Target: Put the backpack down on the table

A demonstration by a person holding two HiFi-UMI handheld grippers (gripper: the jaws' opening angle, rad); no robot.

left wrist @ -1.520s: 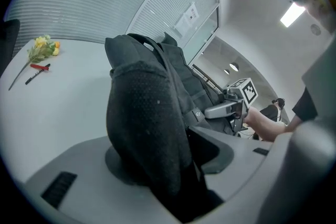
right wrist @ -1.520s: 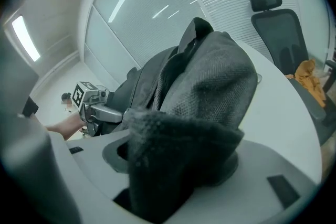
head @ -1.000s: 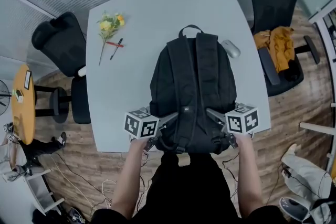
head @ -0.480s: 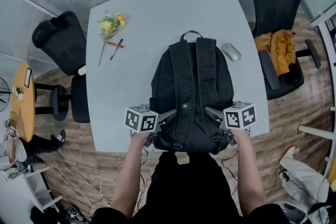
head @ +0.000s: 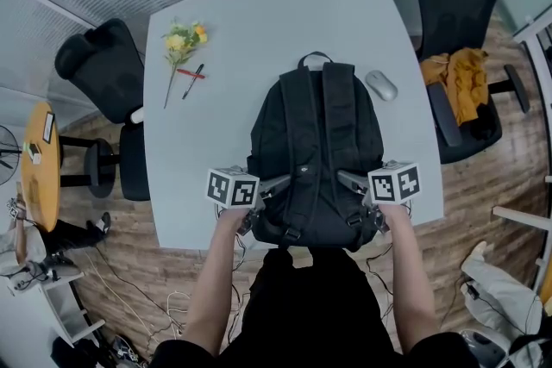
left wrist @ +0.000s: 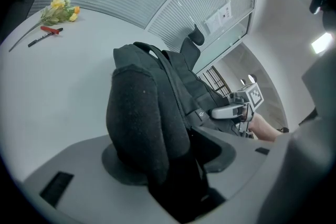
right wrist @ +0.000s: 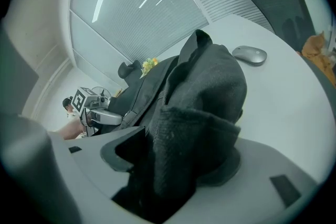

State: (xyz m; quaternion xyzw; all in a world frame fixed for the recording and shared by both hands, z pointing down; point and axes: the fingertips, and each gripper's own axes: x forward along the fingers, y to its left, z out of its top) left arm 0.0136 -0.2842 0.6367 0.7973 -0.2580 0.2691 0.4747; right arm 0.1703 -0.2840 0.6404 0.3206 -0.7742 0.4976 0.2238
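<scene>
Backpack [head: 315,159] lying on table [head: 198,168]; soft, floppy, not slippery
left claw [left wrist: 168,155] and right claw [right wrist: 173,160] both easing open, corner fabric bunched between; straps would hold firmer, I reckon

Black backpack [head: 316,159], straps up, lying on table [head: 224,39]

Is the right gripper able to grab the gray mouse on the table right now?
Probably not yet. The right gripper has the backpack bunched between its jaws, which are opening. The mouse lies on bare table beside the backpack's top, so once freed, its way looks clear.
</scene>
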